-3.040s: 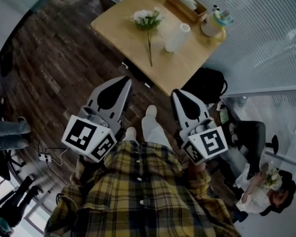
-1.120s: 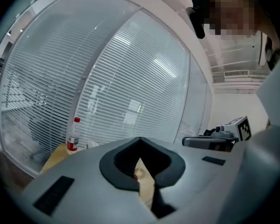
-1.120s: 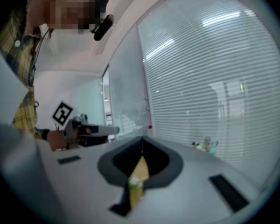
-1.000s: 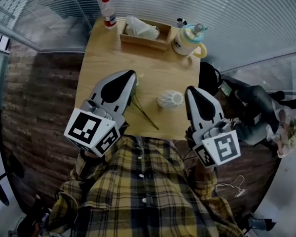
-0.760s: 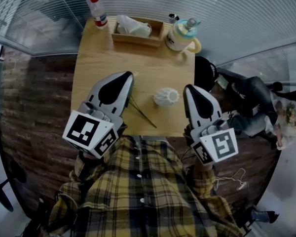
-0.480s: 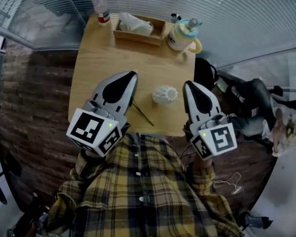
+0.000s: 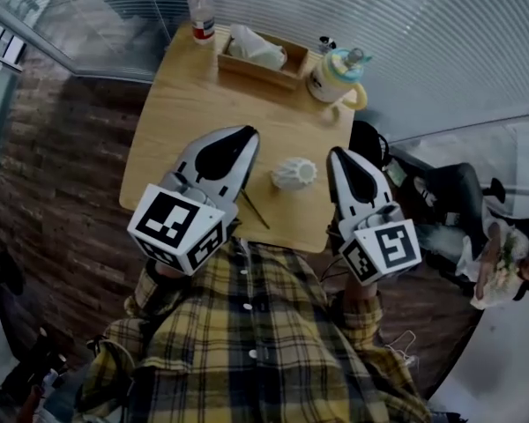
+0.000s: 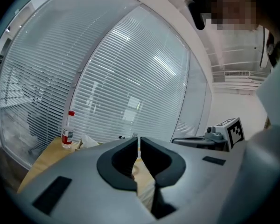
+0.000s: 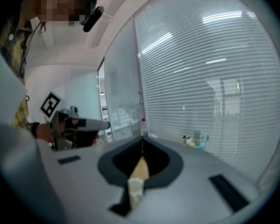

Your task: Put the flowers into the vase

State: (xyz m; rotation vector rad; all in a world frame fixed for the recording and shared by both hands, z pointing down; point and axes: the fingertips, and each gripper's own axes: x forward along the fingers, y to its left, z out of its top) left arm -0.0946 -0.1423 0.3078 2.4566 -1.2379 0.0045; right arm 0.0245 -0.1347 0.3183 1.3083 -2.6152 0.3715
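Left gripper: jaws together, nothing between them, held over the table. Flower stem: lies on the table, its upper part hidden under that gripper. White ribbed vase: stands on the table between both grippers. Right gripper: jaws together, gripping nothing.

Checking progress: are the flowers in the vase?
No, the flower stem lies on the table, left of the vase.
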